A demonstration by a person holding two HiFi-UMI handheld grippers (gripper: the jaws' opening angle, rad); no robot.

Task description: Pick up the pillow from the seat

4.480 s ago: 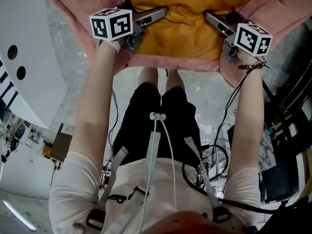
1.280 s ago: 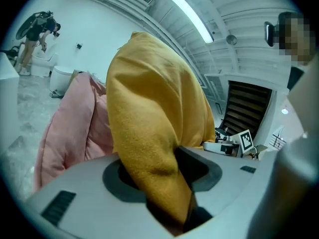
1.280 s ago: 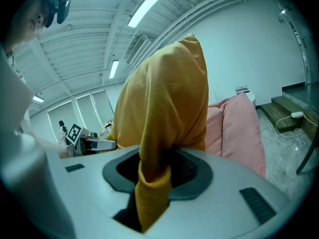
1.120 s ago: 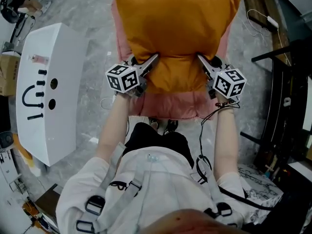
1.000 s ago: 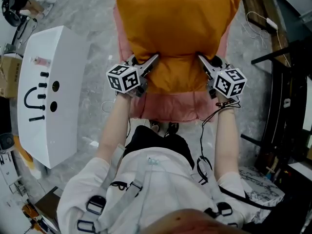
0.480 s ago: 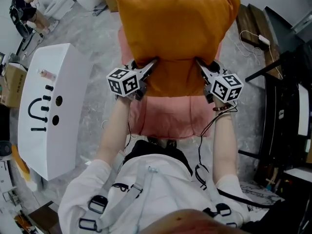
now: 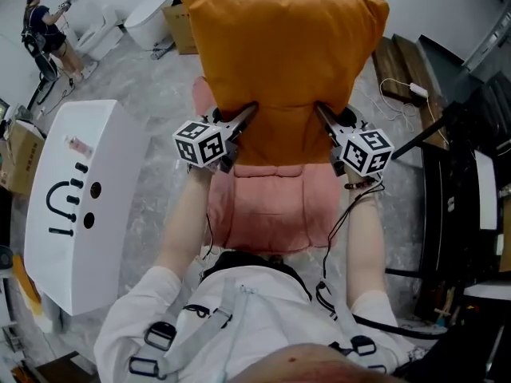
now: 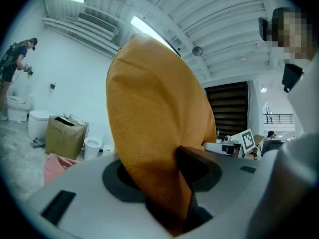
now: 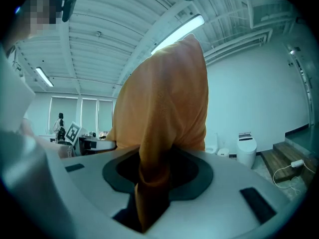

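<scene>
Head view looks down on two bare arms reaching out over a pink seat [image 7: 271,210], with a gripper in each hand. An orange pillow [image 7: 283,62] is gripped at its near edge and held up above the seat, its bulk spreading out past the seat's far end. From this angle its lower edge overlaps the pink cushion, and I cannot tell whether fabric touches cushion there. On the seat's left side the left gripper [image 7: 246,115] is clamped on the pillow's near left corner, its marker cube toward the person. On the seat's right side the right gripper [image 7: 322,115] is clamped on the near right corner in the same way. Left gripper view shows orange cloth pinched tight between its jaws, the pillow rising tall from them, with a strip of the pink seat low at the left. Right gripper view shows much the same: a fold of orange cloth squeezed between the jaws and the pillow standing up above them. Left of the seat a long white fixture [image 7: 76,214] sits on the grey floor [image 7: 160,94]. Beyond the seat's far left corner are a cardboard box [image 7: 180,14] and, further off, another person [image 7: 44,30] standing
</scene>
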